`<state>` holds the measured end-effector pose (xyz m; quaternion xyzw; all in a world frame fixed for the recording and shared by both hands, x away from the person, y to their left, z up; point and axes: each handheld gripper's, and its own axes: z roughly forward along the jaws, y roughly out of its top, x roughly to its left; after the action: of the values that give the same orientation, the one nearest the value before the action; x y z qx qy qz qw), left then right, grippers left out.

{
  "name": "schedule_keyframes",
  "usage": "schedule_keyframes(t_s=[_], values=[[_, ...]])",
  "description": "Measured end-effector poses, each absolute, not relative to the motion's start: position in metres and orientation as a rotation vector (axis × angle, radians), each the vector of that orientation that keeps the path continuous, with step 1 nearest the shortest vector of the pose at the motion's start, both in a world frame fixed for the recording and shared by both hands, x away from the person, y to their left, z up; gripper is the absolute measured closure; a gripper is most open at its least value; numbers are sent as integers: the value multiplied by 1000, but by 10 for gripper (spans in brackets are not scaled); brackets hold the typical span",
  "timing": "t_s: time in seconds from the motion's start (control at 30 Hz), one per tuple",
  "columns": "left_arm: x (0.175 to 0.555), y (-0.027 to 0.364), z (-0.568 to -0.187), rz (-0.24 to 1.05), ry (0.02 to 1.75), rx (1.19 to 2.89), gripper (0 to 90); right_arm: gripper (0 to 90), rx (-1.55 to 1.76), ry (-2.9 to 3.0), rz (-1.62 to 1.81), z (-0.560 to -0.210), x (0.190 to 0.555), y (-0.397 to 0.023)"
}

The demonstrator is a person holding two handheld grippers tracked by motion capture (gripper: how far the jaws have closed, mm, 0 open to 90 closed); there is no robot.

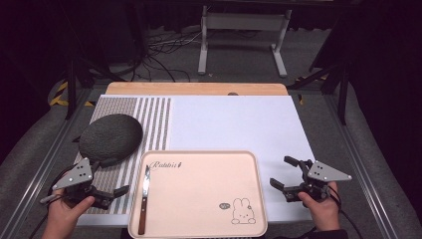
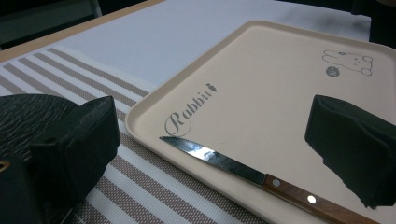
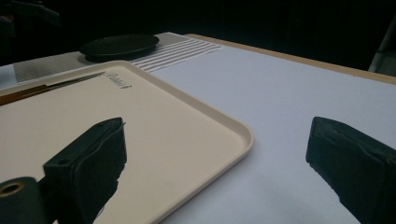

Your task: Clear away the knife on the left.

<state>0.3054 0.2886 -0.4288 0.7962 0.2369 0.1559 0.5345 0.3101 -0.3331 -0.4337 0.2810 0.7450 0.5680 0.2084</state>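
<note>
The left gripper [image 1: 118,190] is standing with its jaws wide apart and nothing between them, sitting over the striped placemat [image 1: 149,119] just beside the left rim of the cream tray [image 1: 209,155]. In the left gripper view the jaws are framing the knife [image 2: 243,172], one jaw over the mat and the other over the tray floor, so the tool appears to be the thing being dealt with. The knife is lying flat inside the tray along its left side, blade pointing away from the person toward the "Rabbit" lettering and the wooden riveted handle [image 1: 142,219] nearest the person.

The right gripper [image 1: 287,179] is also holding its jaws spread and empty, waiting off the tray's right edge over the white table cover [image 1: 234,119]; in its own view one jaw is hanging above the tray corner and the other above the white cover.

If the knife is to be picked up, the grip should probably be going on the handle rather than the blade, with the jaws lowered squarely across it and kept clear of the raised rim. The thin, flat blade would likely be slipping or tipping under the pads. The dark round mat [image 1: 110,138] behind the left hand [image 1: 64,214] is lying well clear of that path.
</note>
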Motion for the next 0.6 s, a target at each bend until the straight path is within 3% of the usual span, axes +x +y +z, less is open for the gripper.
schedule_keyframes(t_s=[0.6], values=[[305, 318, -455, 378, 649, 1830, 41, 58, 794, 2063, 1592, -435, 310, -335]])
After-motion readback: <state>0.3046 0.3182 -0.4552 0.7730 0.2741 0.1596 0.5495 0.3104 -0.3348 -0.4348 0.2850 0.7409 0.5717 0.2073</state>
